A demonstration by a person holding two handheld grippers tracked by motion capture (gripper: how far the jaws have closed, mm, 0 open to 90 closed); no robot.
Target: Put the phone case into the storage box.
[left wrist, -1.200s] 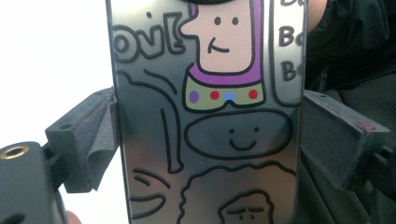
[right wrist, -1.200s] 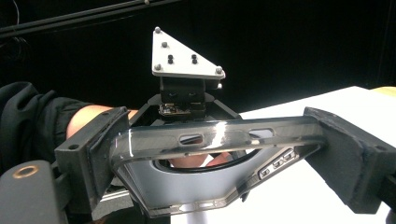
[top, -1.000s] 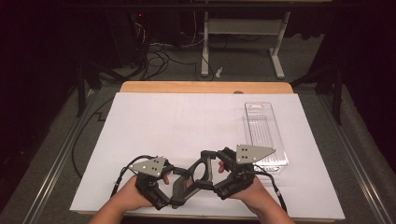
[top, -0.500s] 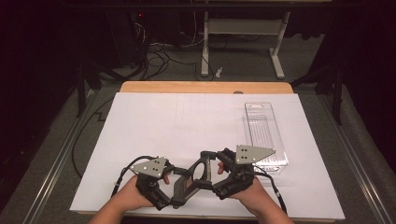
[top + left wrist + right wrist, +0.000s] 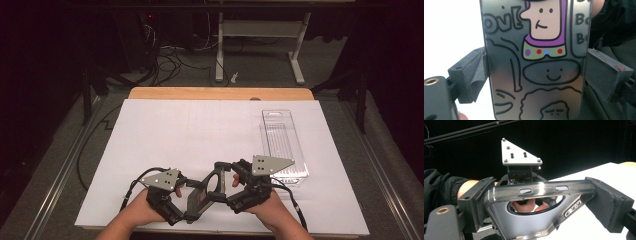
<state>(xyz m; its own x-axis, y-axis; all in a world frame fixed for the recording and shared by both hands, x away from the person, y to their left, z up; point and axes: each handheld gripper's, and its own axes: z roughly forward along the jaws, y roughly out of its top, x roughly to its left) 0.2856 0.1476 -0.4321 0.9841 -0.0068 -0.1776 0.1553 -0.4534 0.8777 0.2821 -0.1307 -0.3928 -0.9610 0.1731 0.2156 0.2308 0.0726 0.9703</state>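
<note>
Both hand-held grippers are gripping one phone case (image 5: 202, 187) low over the near edge of the white counter (image 5: 200, 130), at about six o'clock in the high view. The left hand-held gripper (image 5: 181, 189) is sitting at the eight o'clock side of the case and the right hand-held gripper (image 5: 234, 181) at the three o'clock side, so the case is bridging the two, tilted rather than lying flat.

In the left gripper view, the case (image 5: 535, 62) is standing between the two black jaws, its printed back with cartoon faces turned to the camera, and both pads are pressing on its long edges. In the right gripper view, the case (image 5: 534, 217) is showing its hollow inner side and its oval camera opening; the jaws have just been closing and are now clamping its ends, one pad at nine o'clock, one at three o'clock. Past the case, the other hand-held gripper's grey plate (image 5: 520, 153) is showing at twelve o'clock.

A clear plastic tray (image 5: 282, 142) is lying on the counter at two o'clock of the right hand (image 5: 270, 210), near it.
</note>
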